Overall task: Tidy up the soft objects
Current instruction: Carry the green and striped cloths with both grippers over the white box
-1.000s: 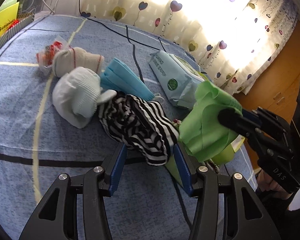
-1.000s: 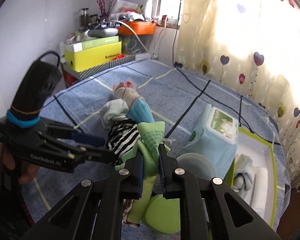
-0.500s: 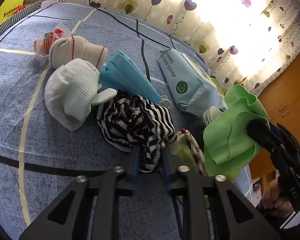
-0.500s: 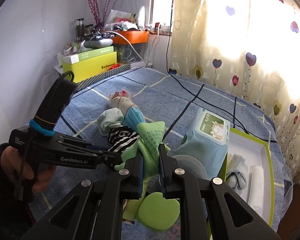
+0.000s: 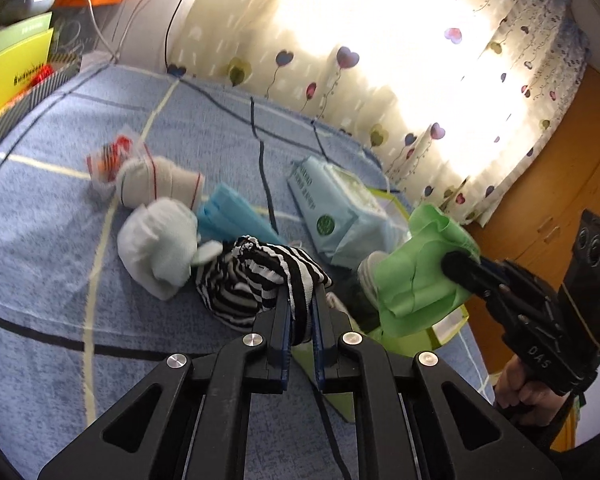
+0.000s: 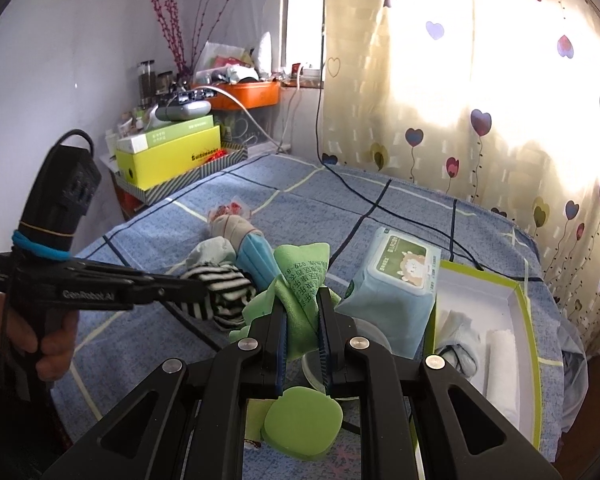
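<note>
curtain [image 6: 500, 92]: heart pattern, bright, right side of the frame
yellow box [image 6: 168, 158]: left of centre, on a striped tray
orange tray [image 6: 248, 94]: upper centre, holding clutter
wooden cabinet [image 5: 560, 184]: right edge

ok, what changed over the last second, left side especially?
The left gripper closed on the striped cloth and began lifting its edge; a second ago its jaws stood open around it. The right gripper stayed shut on the green cloth, drifting slightly. The white sock, blue masks and wipes pack lie as before.
</note>
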The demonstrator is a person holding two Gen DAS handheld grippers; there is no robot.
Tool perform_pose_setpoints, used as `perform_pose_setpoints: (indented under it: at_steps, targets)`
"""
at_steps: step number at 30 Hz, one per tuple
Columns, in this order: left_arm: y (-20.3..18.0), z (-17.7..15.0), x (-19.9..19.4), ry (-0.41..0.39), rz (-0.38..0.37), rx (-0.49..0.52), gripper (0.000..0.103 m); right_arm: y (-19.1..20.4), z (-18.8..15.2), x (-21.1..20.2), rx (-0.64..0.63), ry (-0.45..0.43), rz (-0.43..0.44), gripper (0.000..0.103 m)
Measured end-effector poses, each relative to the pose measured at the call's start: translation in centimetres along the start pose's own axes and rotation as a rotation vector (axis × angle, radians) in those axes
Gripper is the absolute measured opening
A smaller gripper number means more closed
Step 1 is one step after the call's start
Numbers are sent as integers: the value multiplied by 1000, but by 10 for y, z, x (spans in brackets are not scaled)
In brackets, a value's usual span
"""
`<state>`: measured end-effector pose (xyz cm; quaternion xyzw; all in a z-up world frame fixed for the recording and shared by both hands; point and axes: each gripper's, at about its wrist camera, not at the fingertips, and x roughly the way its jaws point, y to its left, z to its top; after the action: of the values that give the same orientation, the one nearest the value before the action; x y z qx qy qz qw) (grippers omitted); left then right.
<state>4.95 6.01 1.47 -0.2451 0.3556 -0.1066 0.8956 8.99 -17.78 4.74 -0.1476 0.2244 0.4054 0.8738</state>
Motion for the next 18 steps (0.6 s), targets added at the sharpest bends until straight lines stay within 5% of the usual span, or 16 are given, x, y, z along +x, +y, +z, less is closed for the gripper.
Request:
perform_pose_setpoints:
  at_steps: [18]
  targets:
    - [-58,15,-3,-40,-9,166,9,-30,-5,-30,108,-82,-40,12]
